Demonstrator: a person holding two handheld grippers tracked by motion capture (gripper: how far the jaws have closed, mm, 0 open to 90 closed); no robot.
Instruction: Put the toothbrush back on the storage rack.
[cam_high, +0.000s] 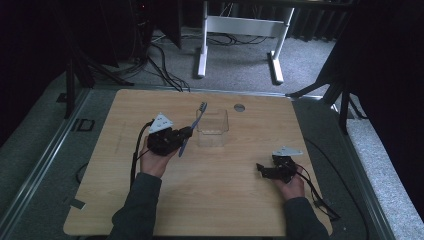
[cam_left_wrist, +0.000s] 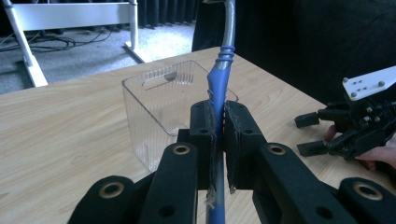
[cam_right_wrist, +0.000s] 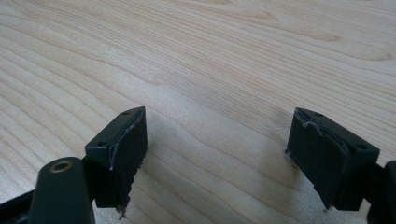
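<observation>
High view gives me the wooden tabletop (cam_high: 210, 200) with both of the person's hands on it: the left hand-held gripper (cam_high: 186, 133) sits left of centre, and its jaws are clamped on a blue toothbrush (cam_high: 192, 129) that slants up and away, its bristle head (cam_high: 202, 106) raised above the near left corner of a clear plastic container (cam_high: 213, 128). I see the container standing upright on the tabletop just right of that gripper, and the brush handle crosses just beside its left wall; I cannot tell whether they touch. Left gripper view confirms the grip for me: the two black pads press flat on either side of the blue handle (cam_left_wrist: 217, 88), which runs up between them into a grey neck, with the ribbed, see-through container (cam_left_wrist: 159, 112) close behind and slightly to the left. Farther right in the same view I make out the right hand-held gripper (cam_left_wrist: 312, 135), held by a hand low over the wood. From above, that right hand-held gripper (cam_high: 260, 169) rests near the right edge, well apart from the container, pointing left. Right gripper view shows me its jaws standing wide apart with bare wood grain (cam_right_wrist: 210, 70) between them.
</observation>
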